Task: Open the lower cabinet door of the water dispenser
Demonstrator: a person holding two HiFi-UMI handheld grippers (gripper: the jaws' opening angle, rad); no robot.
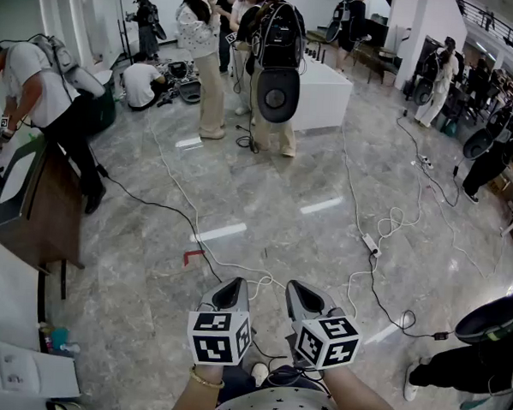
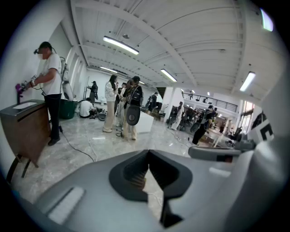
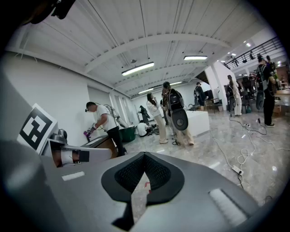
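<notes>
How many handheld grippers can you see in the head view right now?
2. The left gripper is at bottom centre, and the right gripper is close beside it on its right. Both point forward over the grey floor, jaws together. None seems hidden.

The floor (image 1: 266, 183) was of polished grey stone, glossy, with bright reflections on it. The left gripper (image 1: 234, 284) and the right gripper (image 1: 298, 288) had smooth, matt grey plastic shells. Their pads (image 2: 133, 174) were black and finely ribbed, like rubber. The desk (image 1: 46, 210) looked like dark brown wood with a dull finish. A bracelet (image 1: 204, 380) shone like gold metal.
</notes>
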